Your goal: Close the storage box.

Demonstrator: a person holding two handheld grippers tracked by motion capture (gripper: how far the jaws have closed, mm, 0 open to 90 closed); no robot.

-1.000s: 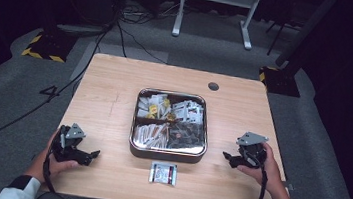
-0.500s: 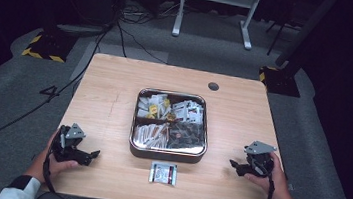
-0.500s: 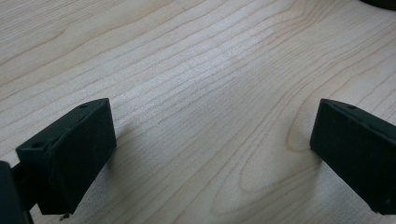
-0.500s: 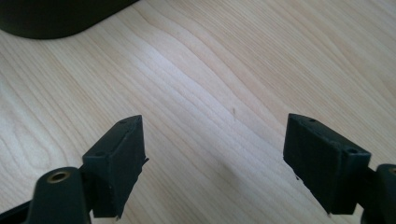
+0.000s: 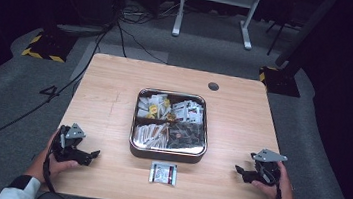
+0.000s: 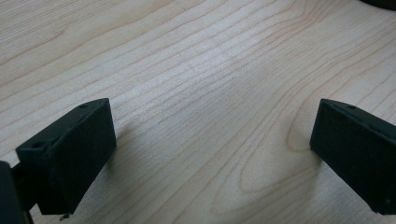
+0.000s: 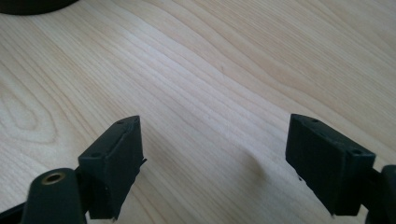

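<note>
— High view first: where are your grippers sitting?

— I'm resting my left gripper (image 5: 88,155) at about eight o'clock on the wooden table (image 5: 114,97), and my right gripper (image 5: 241,171) at about four o'clock. Both are lying low on the wood, their jaws pointing in toward the middle.

— Are you holding anything?

— No. In the left gripper view I'm keeping my left gripper (image 6: 212,154) wide apart, with bare wood grain lying between the two black jaws. In the right gripper view my right gripper (image 7: 215,158) is spread just as wide, again with bare table between the jaws.

— And the things nearest to you?

— A small packet (image 5: 163,173) is lying flat at six o'clock on the table, close to my edge, roughly midway between my two grippers and apart from both. Just beyond it, toward twelve o'clock, a dark square tray (image 5: 166,154) is sitting at the table's centre, the packet near its front wall but not touching it.

— What is the tray holding?

— It's carrying four compartments of small sachets; the pale ones are filling the far two and the near left one, and darker ones are lying in the near right one. I cannot read any labels.

— Anything else on the wood?

— A small dark round spot (image 5: 213,86) is showing at about one o'clock, beyond the tray.
</note>
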